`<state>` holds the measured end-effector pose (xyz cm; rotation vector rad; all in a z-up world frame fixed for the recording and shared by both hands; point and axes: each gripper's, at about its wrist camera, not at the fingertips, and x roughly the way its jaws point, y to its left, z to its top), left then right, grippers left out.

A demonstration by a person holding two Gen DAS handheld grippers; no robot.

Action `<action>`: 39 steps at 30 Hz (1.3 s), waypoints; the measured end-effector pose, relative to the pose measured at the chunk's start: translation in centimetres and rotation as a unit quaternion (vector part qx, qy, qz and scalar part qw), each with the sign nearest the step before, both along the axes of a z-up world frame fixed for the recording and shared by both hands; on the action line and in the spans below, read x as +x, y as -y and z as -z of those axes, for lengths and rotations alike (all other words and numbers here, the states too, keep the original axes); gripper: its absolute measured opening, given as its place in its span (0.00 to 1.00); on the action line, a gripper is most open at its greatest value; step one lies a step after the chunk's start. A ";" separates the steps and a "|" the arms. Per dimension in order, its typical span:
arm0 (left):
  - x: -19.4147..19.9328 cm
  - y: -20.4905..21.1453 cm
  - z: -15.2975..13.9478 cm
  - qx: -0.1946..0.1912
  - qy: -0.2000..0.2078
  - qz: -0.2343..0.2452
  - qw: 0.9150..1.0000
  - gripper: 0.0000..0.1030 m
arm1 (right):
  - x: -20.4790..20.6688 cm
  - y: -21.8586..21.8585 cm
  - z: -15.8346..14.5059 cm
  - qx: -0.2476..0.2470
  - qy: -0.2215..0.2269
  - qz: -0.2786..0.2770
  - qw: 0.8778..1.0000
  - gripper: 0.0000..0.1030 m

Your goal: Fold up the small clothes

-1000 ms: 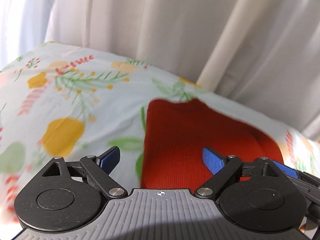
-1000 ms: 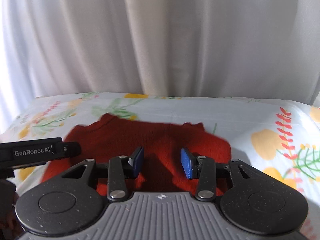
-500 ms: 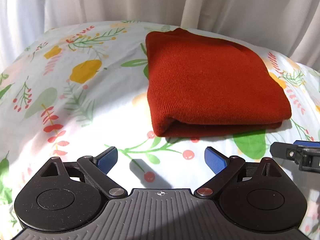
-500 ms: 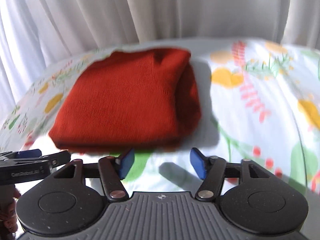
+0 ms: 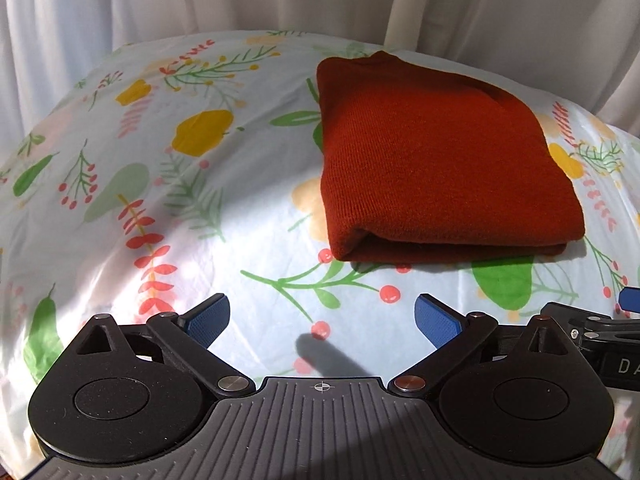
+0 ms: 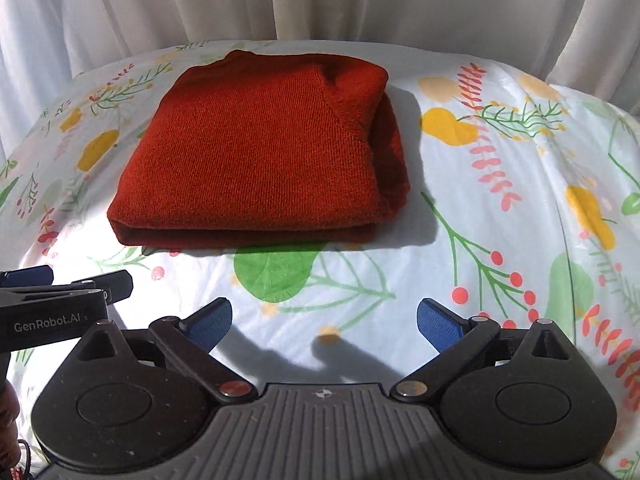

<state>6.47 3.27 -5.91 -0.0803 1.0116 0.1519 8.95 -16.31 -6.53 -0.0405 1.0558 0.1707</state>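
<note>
The red knitted garment lies folded into a thick, flat packet on the flowered sheet, toward its far side; in the left wrist view it sits to the right of the middle, and in the right wrist view it sits to the left of the middle; its doubled edge faces both cameras, and a looser fold bulges at its right side. The left tongs hang over bare sheet just in front of the garment; their jaws are opening and are already spread wide, with nothing between the blue pads; only a printed twig and red berries are under them. The right tongs are also opening, spread wide and released, with nothing between them; they do not touch the garment. The two tongs are close side by side; each one shows at the edge of the other's view. Nothing stands between the tongs and the garment; only their dark shadows fall on the sunlit sheet. Behind the sheet hangs a white curtain in long folds, close to the far edge.
</note>
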 end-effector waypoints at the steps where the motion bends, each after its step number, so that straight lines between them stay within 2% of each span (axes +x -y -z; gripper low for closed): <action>1: 0.0 0.0 -0.1 0.003 0.000 -0.001 1.000 0.99 | 0.0 -0.1 -0.2 -0.002 0.002 -0.001 1.000 0.96; 11: -0.1 0.1 -0.6 0.004 0.002 0.005 1.000 1.00 | -0.4 -0.6 -2.1 0.008 0.025 0.008 1.000 0.96; 16: -0.1 0.2 -0.6 0.011 -0.001 0.005 1.000 1.00 | -0.2 -0.8 -1.8 -0.010 0.018 0.017 1.000 0.96; 22: 0.0 0.1 -0.4 0.001 -0.011 0.002 1.000 1.00 | 0.0 -0.5 -1.5 -0.009 0.005 0.033 0.999 0.96; 39: 0.4 1.2 -0.8 0.012 -0.016 0.017 1.000 1.00 | -0.1 0.5 -1.4 -0.008 -0.001 0.047 0.999 0.96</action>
